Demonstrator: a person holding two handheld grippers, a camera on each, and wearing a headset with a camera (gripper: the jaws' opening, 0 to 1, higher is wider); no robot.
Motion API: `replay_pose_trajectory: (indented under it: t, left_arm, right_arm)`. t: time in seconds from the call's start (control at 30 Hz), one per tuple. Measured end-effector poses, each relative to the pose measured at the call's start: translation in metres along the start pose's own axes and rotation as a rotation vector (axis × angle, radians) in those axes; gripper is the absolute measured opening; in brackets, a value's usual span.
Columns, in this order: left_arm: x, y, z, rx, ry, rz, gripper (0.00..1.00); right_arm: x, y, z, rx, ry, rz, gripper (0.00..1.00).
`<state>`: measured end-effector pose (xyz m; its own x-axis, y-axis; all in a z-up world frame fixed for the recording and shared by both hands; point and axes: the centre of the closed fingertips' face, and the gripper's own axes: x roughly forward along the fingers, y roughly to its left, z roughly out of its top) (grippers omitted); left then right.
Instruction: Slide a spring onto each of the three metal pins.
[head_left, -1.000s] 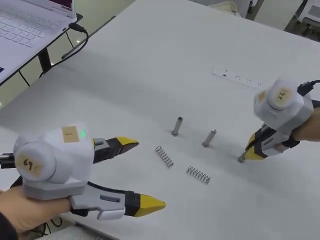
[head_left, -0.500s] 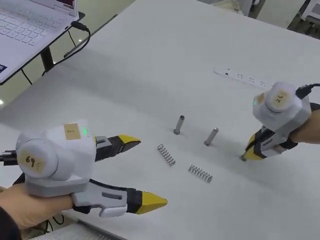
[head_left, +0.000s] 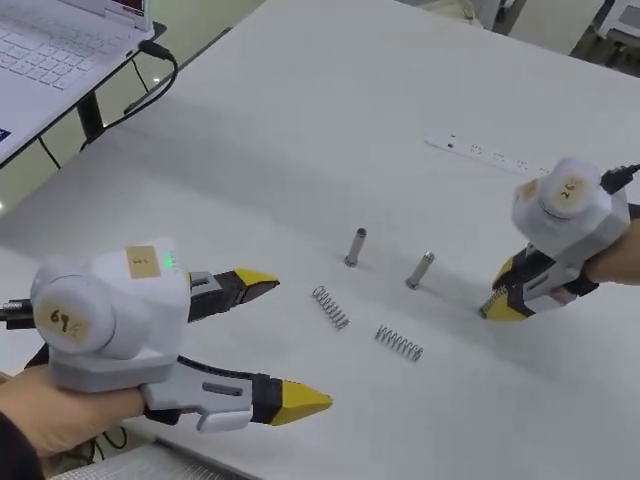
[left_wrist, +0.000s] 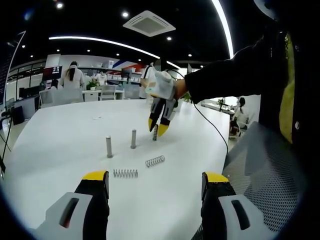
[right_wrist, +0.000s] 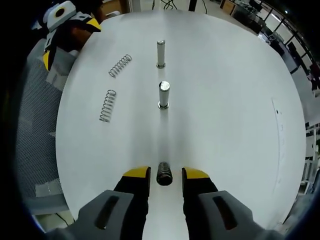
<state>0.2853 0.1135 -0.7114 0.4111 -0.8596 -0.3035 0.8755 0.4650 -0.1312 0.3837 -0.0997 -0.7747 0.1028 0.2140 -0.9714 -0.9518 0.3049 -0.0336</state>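
A white table (head_left: 300, 120) holds three upright metal pins in a row and three springs. The task looks about one third done. Taking the middle pin (head_left: 420, 270) as the landmark, the pin just to its right in the head view carries a spring (right_wrist: 164, 173) around it. The middle pin itself is bare, and so is the far pin (head_left: 356, 247) just to its left. Two loose springs (head_left: 330, 308) (head_left: 399, 343) lie flat near the middle pin, on the person's side, waiting to be fitted.

The right gripper (head_left: 500, 295) points down over the sprung pin, right of the middle pin. Its jaws are narrowly parted on either side of the spring, with a slim gap showing at each side. The left gripper (head_left: 295, 345) hovers well left of the middle pin, jaws spread wide, holding nothing.
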Motion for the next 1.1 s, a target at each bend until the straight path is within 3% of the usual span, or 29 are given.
replay_pose_trajectory:
  t: [0.67, 1.1]
  left_arm:
    - [0.005, -0.001, 0.001, 0.017, 0.016, -0.018, 0.7]
    - [0.011, 0.002, 0.004, 0.038, 0.031, -0.037, 0.69]
  right_arm:
    - [-0.017, -0.003, -0.002, 0.027, -0.061, -0.05, 0.28]
    - [-0.048, -0.004, -0.001, 0.038, -0.124, -0.121, 0.3]
